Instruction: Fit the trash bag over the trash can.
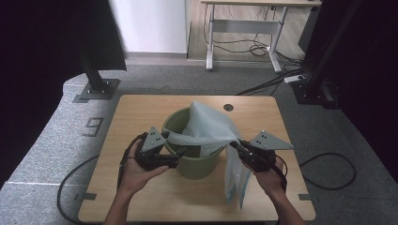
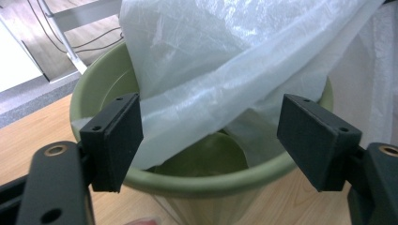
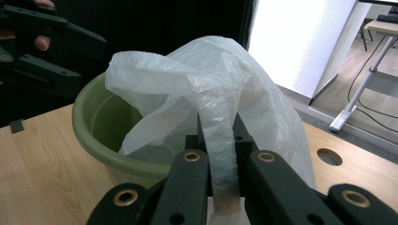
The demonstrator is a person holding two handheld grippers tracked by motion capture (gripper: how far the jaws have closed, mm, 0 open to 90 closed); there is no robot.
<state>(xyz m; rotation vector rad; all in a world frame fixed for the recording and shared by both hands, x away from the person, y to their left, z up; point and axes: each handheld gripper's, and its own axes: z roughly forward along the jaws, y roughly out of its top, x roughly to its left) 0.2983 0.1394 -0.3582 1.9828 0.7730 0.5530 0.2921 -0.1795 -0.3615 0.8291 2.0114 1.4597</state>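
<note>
Black jaws of the right gripper are clamped tight on a gathered strip of the thin white plastic bag, which rises from between them and balloons over the bin. In the high view the same gripper sits at the bin's right side, its jaws pointing left toward the rim. The left gripper has its jaws spread wide, one pad on either side of a fold of bag; neither pad presses on the film. Seen from above, this gripper is at the bin's left front, pointing right.

Bag orientation: its long axis runs from the far rim of the bin across the opening and over the right edge, where a loose tail hangs down to the tabletop. A band of film stretches leftward across the mouth.

Container: the green bin stands upright near the centre of the wooden table. Part of the bag lies inside it; the bare green floor shows below.

Clearances: open tabletop lies on all sides of the bin. A round hole sits near the far edge.
</note>
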